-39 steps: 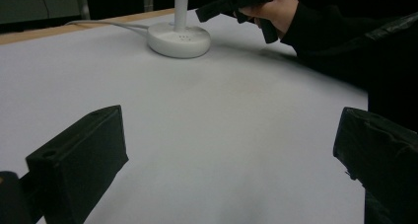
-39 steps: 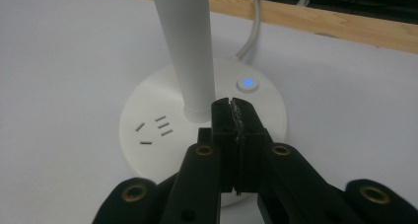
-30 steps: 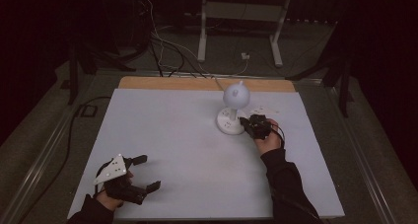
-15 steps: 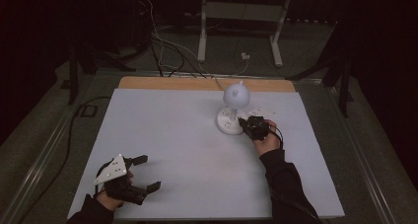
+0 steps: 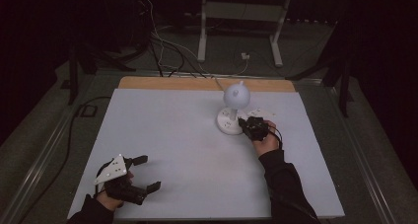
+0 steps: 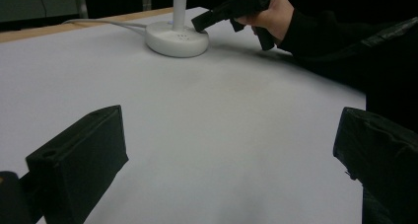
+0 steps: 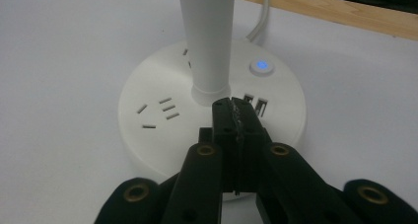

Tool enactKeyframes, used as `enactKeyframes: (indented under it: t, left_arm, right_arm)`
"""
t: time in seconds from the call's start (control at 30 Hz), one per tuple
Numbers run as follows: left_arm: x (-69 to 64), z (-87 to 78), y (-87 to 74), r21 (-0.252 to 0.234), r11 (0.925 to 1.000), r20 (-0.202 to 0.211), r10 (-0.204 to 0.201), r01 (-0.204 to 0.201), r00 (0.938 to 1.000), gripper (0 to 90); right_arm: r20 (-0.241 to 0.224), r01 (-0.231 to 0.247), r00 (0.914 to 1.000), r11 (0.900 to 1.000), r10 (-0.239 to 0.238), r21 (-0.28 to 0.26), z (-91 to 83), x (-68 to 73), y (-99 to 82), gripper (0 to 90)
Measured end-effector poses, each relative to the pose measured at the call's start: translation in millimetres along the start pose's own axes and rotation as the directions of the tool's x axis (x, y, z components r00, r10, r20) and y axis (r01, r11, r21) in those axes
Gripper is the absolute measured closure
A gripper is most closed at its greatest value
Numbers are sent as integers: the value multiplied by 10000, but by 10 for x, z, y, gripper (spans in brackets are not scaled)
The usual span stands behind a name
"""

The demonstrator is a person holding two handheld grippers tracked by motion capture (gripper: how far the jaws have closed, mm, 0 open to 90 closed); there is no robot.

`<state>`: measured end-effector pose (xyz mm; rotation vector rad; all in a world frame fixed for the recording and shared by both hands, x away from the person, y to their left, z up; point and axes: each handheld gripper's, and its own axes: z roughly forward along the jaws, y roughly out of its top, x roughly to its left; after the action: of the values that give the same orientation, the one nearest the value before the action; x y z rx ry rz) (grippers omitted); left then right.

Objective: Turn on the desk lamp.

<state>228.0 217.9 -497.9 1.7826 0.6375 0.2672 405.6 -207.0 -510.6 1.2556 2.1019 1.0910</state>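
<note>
A white desk lamp with a round head (image 5: 236, 94) stands on a round white base (image 5: 227, 122) at the table's back right. Sockets and a lit blue button (image 7: 260, 66) sit on top of that base (image 7: 153, 130). My right gripper (image 7: 235, 109) is shut, its tips over the base beside the lamp's stem (image 7: 208, 41), nothing held between them. From above, the right gripper (image 5: 245, 124) touches the base's right edge. My left gripper (image 5: 144, 173) rests open near the front left corner, far from the lamp base (image 6: 175, 39).
The lamp's white cord (image 5: 197, 76) runs off the wooden back edge (image 5: 162, 83). A white sheet (image 5: 162, 135) covers the table. A metal stand (image 5: 240, 17) and cables lie on the floor behind.
The right gripper has edged slightly closer onto the lamp base. The left gripper has stayed in place.
</note>
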Motion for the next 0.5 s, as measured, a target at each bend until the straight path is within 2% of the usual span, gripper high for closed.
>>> enactKeyframes:
  t: [0.07,0.17,0.23,0.27,0.33,0.4,0.47,0.5]
  left_arm:
    - [0,1,-1,9,10000,2,-11,11,10000,4]
    - [-5,0,-1,12,10000,0,22,-22,10000,4]
    - [-2,2,-1,4,10000,-6,6,-6,10000,3]
    - [-1,3,-2,23,10000,-3,-3,3,10000,3]
    - [-9,1,0,31,10000,4,42,-42,10000,4]
    - [-6,-5,4,-29,10000,19,38,-38,10000,4]
    - [5,-5,0,-18,10000,-2,-28,28,10000,4]
    - [6,-4,-2,-21,10000,1,-25,25,10000,3]
  right_arm:
    - [20,30,10000,10000,-30,-21,0,2,-4,900]
    - [-72,-233,9997,9997,232,-45,0,-14,-11,900]
    - [119,298,9995,9994,-296,-174,7,20,-27,900]
    - [183,320,9993,9993,-317,-180,8,36,-30,900]
    - [24,199,9998,9994,-198,-271,21,56,-41,900]
    - [-32,134,9999,9999,-134,-106,18,64,-15,900]
    - [104,408,9991,9990,-406,-207,-14,88,1,888]
    - [85,466,9989,9984,-464,-311,-35,91,16,839]
